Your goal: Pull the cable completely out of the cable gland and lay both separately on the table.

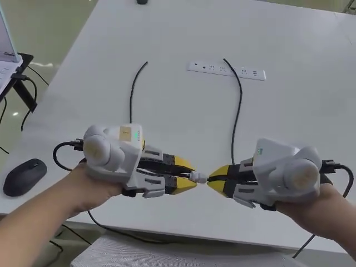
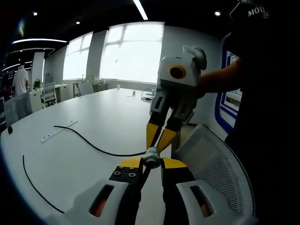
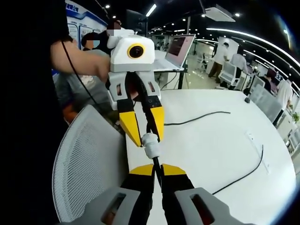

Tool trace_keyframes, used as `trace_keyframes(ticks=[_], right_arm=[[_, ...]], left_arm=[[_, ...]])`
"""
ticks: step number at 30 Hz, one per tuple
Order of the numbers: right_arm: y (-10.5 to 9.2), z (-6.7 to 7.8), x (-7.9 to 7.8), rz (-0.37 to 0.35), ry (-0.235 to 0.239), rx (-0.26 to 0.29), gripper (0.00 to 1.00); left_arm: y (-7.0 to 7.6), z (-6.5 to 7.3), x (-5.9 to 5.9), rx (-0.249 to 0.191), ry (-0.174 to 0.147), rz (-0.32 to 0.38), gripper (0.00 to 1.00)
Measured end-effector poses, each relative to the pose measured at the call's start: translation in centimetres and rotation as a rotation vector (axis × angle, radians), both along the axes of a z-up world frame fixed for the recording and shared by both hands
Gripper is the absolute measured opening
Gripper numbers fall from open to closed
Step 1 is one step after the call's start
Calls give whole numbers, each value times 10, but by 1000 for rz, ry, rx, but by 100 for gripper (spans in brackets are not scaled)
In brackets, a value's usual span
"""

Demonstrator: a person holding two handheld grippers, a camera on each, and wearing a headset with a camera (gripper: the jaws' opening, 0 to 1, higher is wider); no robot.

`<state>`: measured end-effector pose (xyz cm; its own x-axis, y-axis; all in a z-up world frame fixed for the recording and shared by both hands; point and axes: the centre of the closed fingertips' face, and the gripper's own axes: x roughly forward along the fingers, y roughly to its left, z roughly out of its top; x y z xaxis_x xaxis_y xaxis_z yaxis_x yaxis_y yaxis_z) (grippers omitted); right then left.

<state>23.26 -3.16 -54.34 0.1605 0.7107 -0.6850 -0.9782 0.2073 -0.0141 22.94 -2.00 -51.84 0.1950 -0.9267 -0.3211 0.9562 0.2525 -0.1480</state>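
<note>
Left gripper [image 1: 191,178] and right gripper [image 1: 212,179] meet at the near edge of the table [image 1: 183,214].
Left clenches the white cable gland [image 3: 151,145]; right pinches the black cable [image 3: 155,163] beside it. Open tabletop lies beyond, toward the power strip [image 1: 226,70] at upper centre.

The small white cable gland [image 1: 198,178] sits off the bench [image 1: 289,111], pinched in my left tool [image 1: 193,178], with the thin black cable [image 3: 157,168] running from it into my right tool [image 1: 211,179].
</note>
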Motion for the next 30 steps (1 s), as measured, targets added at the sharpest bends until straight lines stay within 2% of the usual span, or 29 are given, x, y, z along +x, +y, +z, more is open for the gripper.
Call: trace_keyframes(ticks=[8,15,22,27,30], right_arm=[[-9,-9,12,-95,37,-10,0],[-22,-15,24,-187,63,-9,0],[-30,-17,28,-249,89,-2,0],[-38,-24,30,-314,125,17,0],[-46,-29,32,-371,165,32,0]], left_arm=[[5,-6,8,4,6,26,16],[11,-10,21,-3,17,44,16],[11,-7,23,-4,16,52,16],[9,-9,23,-2,20,62,16],[9,-9,24,1,21,64,16]])
